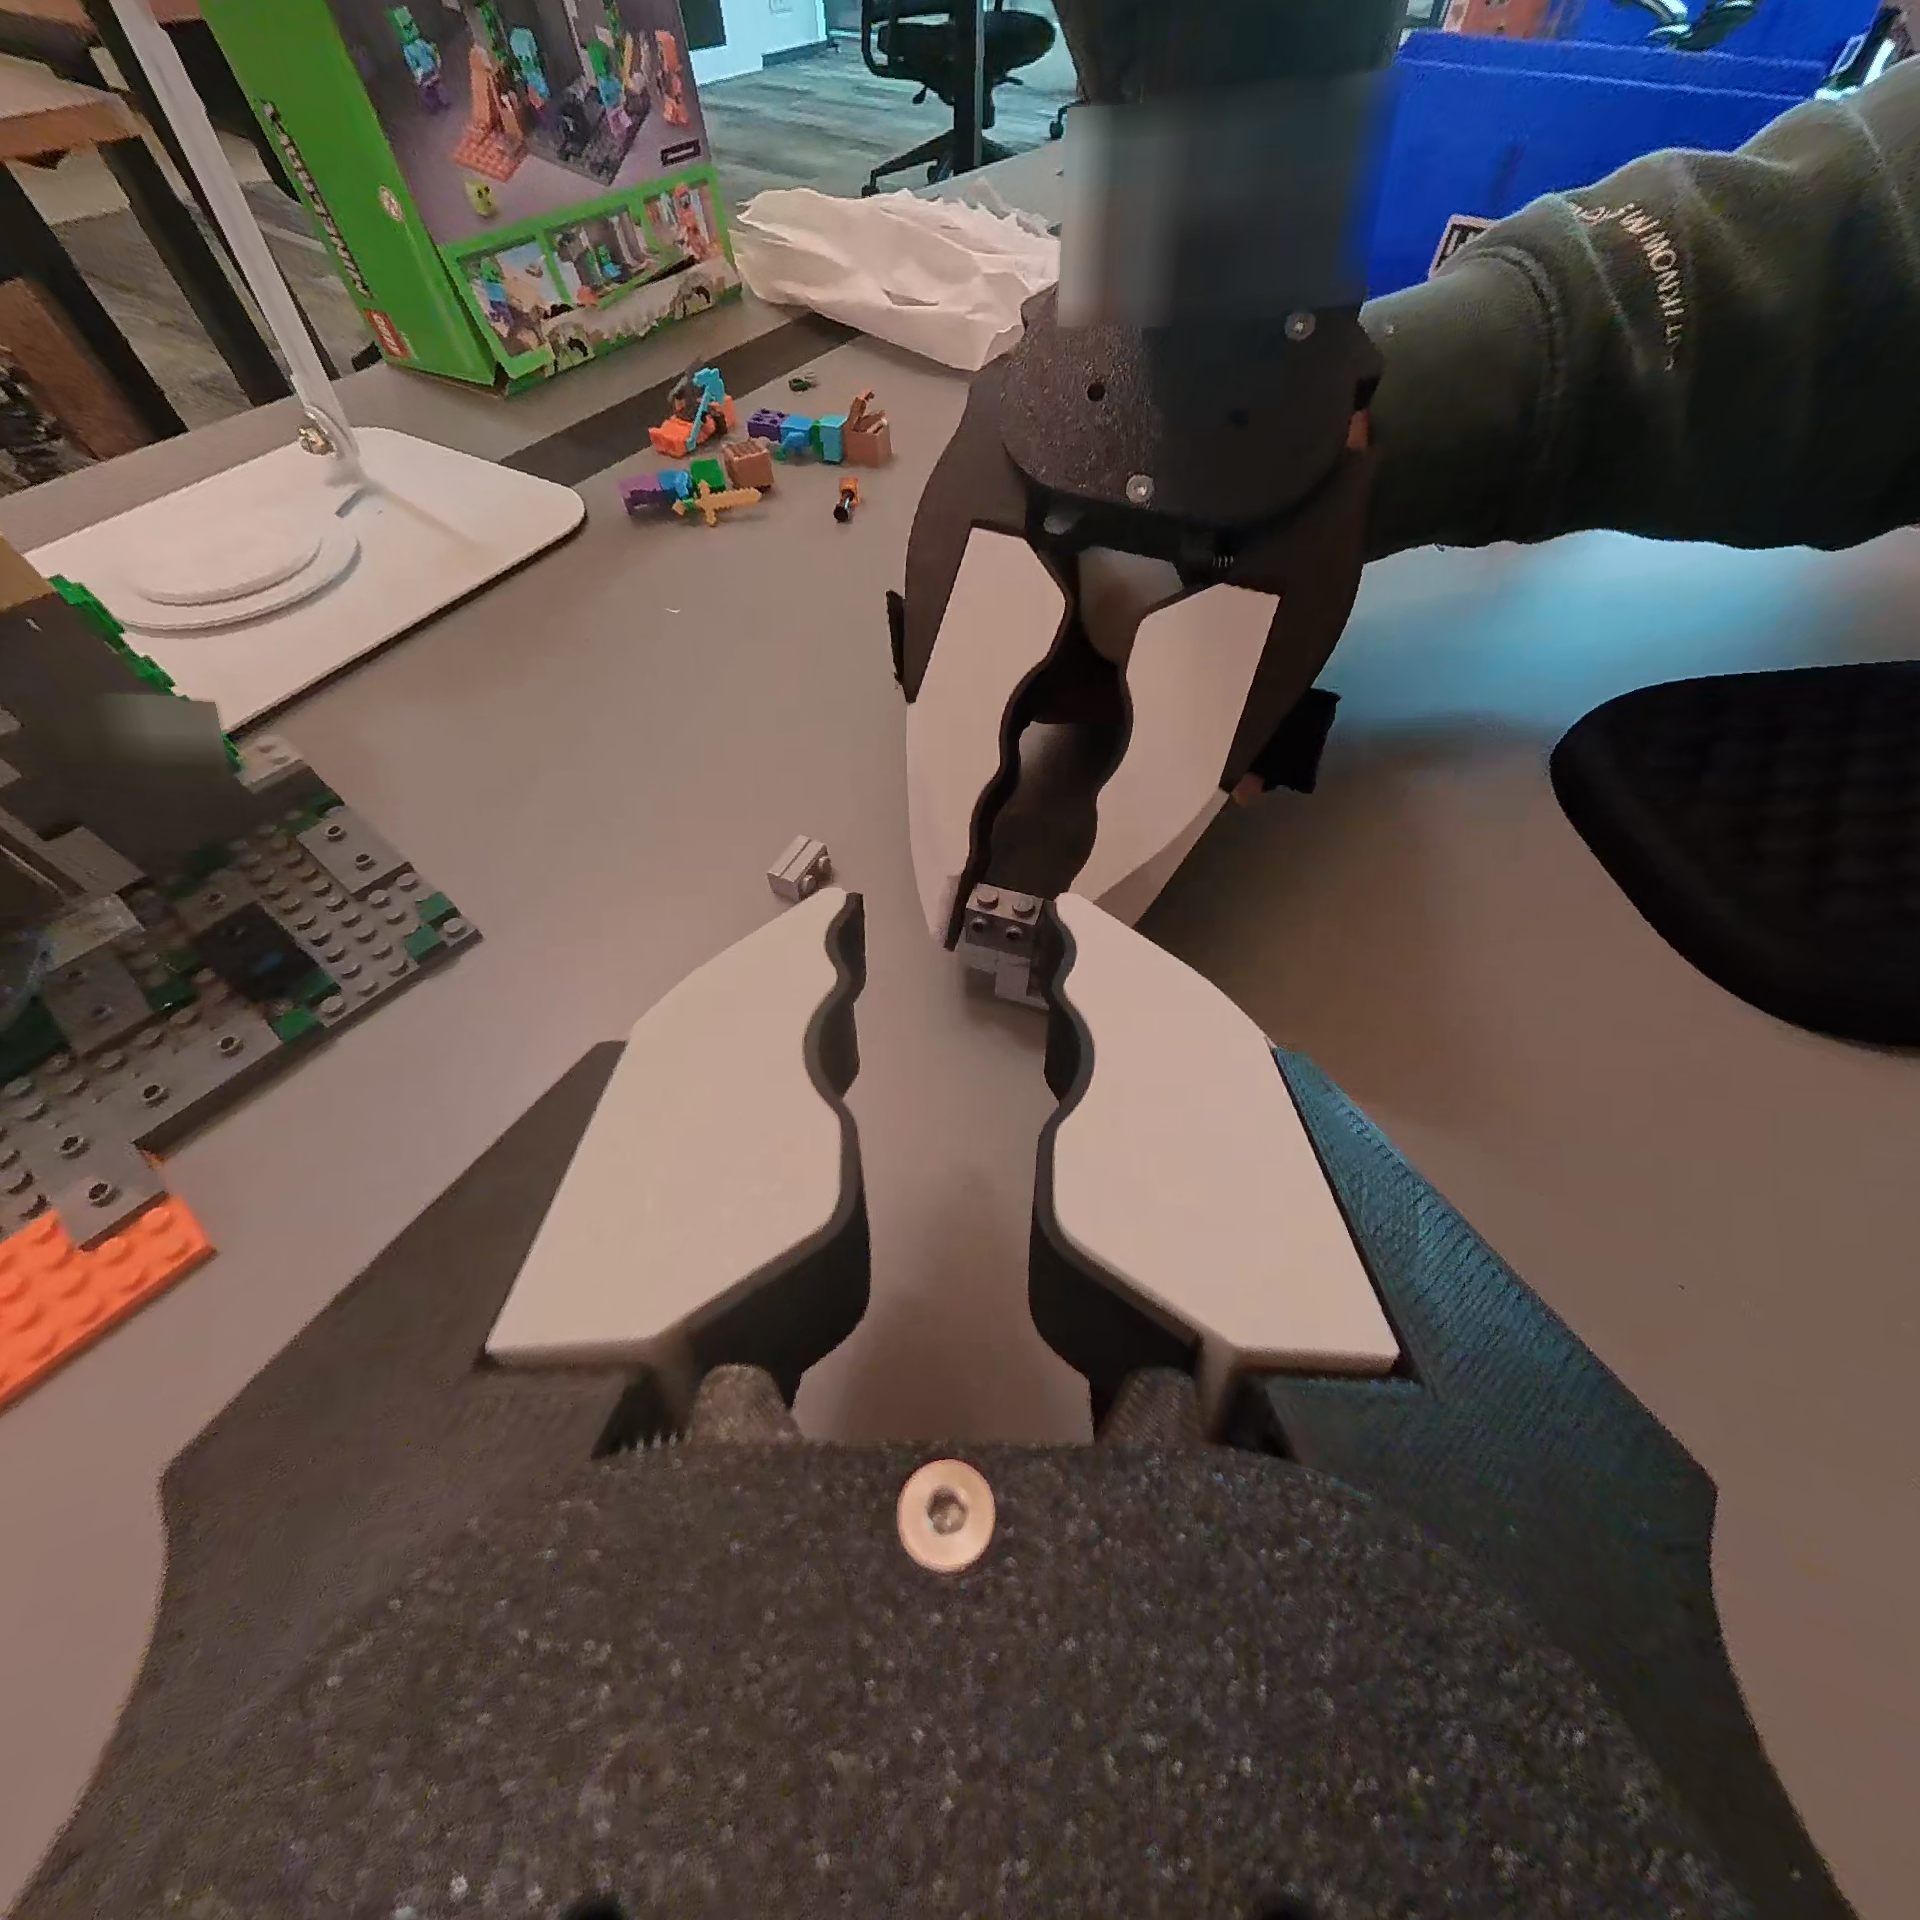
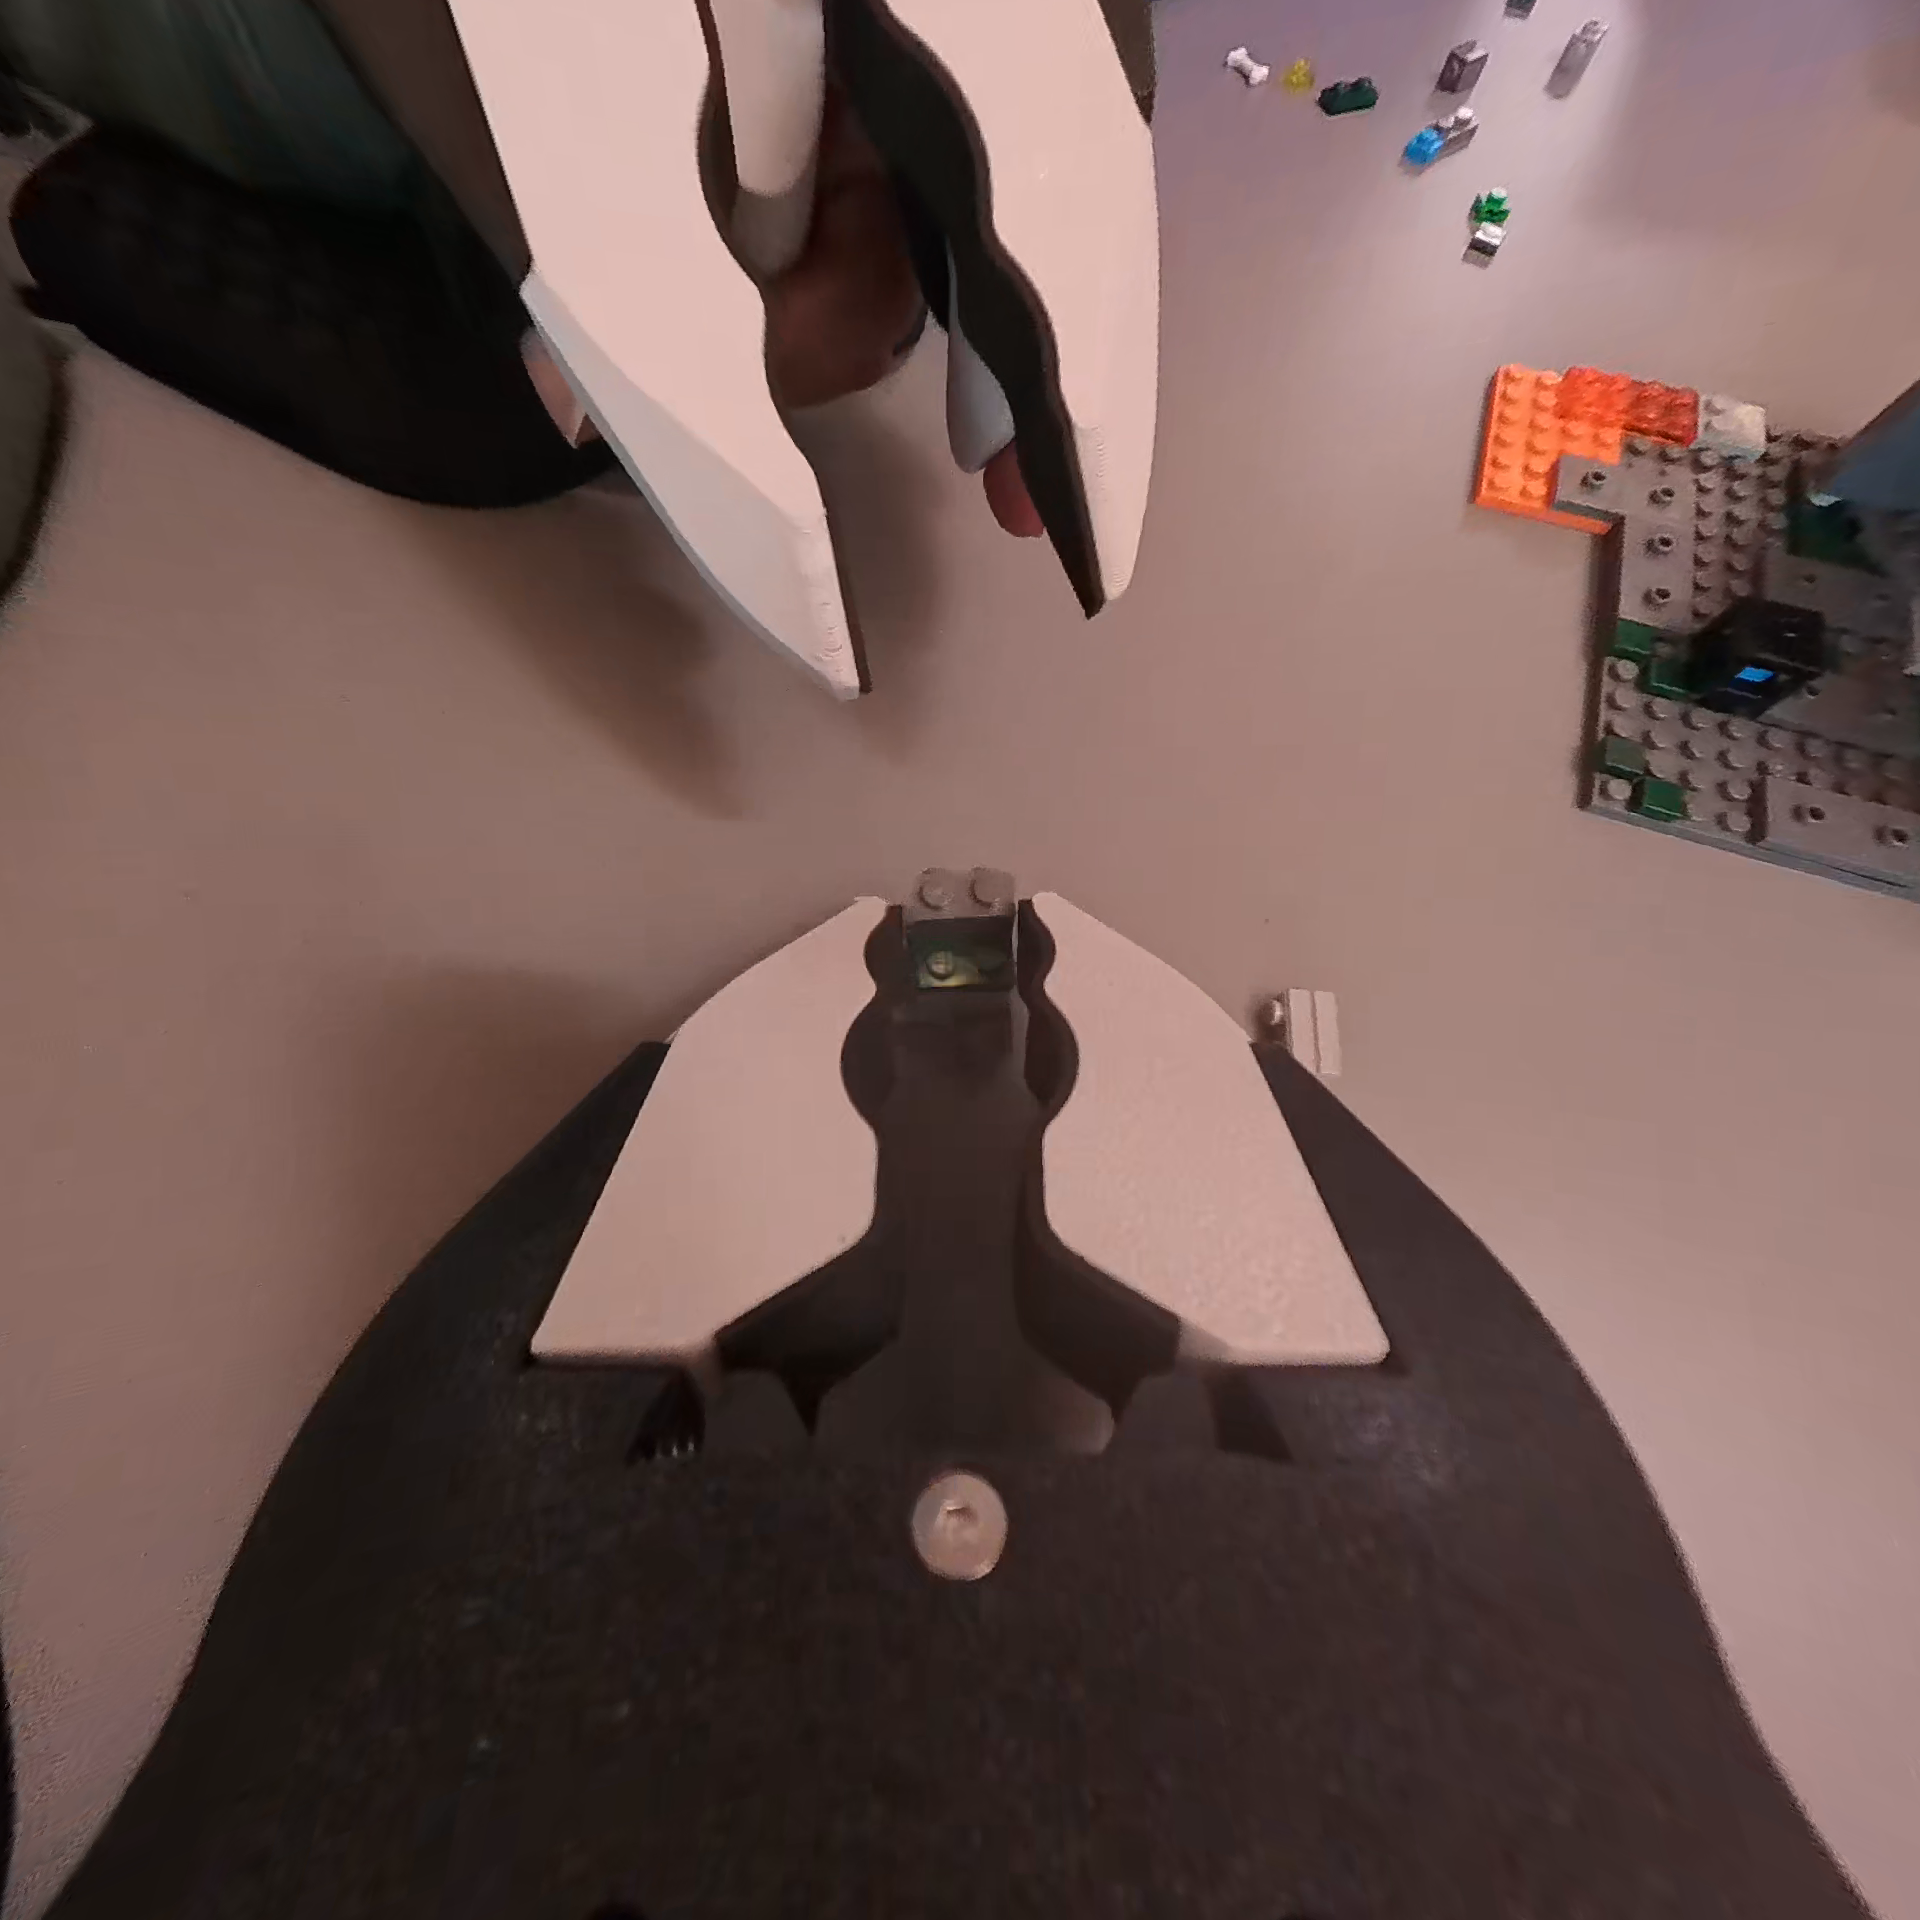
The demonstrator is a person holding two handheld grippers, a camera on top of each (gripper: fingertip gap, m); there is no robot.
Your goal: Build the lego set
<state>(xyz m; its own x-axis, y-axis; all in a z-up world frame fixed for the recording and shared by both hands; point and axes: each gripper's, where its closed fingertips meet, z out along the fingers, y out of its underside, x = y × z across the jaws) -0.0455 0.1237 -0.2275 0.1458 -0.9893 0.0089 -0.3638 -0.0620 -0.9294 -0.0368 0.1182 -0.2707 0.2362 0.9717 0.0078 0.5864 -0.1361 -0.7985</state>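
Observation:
My right gripper [image 2: 958, 906] is shut on a small grey brick stack [image 2: 961, 925], studs facing away from it, held just over the grey table. In the left wrist view the right gripper [image 1: 1006, 902] comes down from above with the stack [image 1: 1000, 951] in its tips. My left gripper [image 1: 956, 925] is open and empty, its right fingertip close beside the stack. It shows in the right wrist view [image 2: 977, 644] facing mine, apart from the stack. A loose grey brick [image 1: 802, 868] lies on the table nearby, also in the right wrist view [image 2: 1304, 1029].
The partly built grey and green model [image 1: 260, 935] with an orange plate [image 1: 83, 1288] sits at the left, and shows in the right wrist view [image 2: 1745, 675]. Loose coloured pieces [image 1: 748, 447], a green set box [image 1: 488, 187], a lamp base [image 1: 312, 540], white bags [image 1: 904, 270], a black chair [image 1: 1745, 852]. Tip to tip, the grippers are about 5 cm apart.

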